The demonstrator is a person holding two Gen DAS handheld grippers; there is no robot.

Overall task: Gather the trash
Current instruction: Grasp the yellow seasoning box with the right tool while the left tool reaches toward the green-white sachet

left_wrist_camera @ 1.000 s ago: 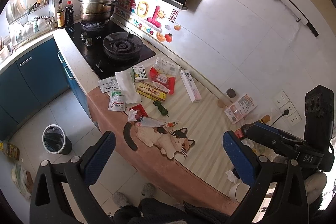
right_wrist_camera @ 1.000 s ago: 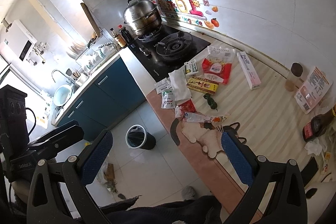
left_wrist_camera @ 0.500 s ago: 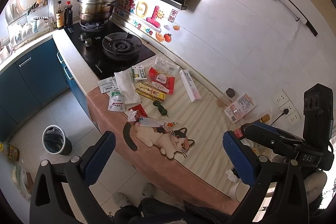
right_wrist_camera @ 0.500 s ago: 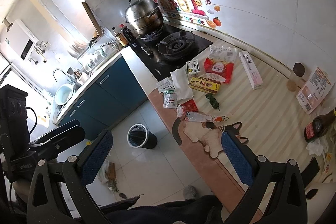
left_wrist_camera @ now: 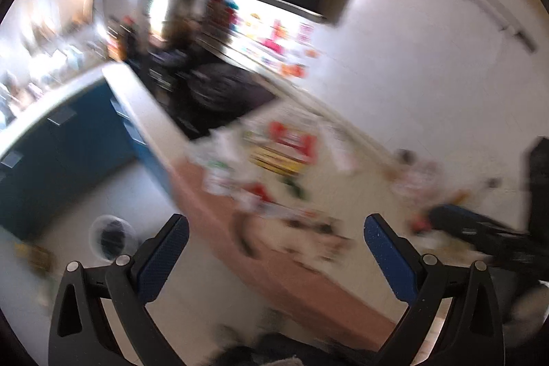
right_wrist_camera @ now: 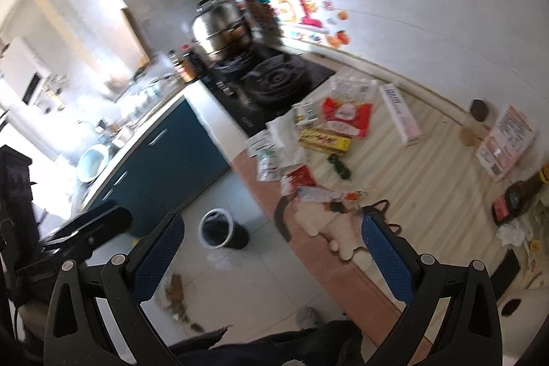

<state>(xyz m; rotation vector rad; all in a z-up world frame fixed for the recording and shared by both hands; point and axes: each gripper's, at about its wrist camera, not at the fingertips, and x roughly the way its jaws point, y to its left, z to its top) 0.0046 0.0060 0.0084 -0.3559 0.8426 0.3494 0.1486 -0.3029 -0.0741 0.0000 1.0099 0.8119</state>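
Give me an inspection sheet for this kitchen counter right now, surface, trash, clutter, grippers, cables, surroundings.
Surface: striped counter mat, mostly bare toward the wall.
Job's things: wrappers and packets clustered beside the hob, including a red packet, a yellow box and a white carton; bin on the floor below.
Clutter: dark sauce bottle, steel pot on the hob.
Grippers: left gripper open, empty; right gripper open, empty.
Cables: nothing seen.
Surroundings: blue cabinets; left view blurred.

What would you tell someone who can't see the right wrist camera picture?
The open right gripper hangs empty above a kitchen counter littered with wrappers, among them a red packet, a yellow box and a white box. A bin stands on the floor below, beside blue cabinets. The picture is slightly blurred.
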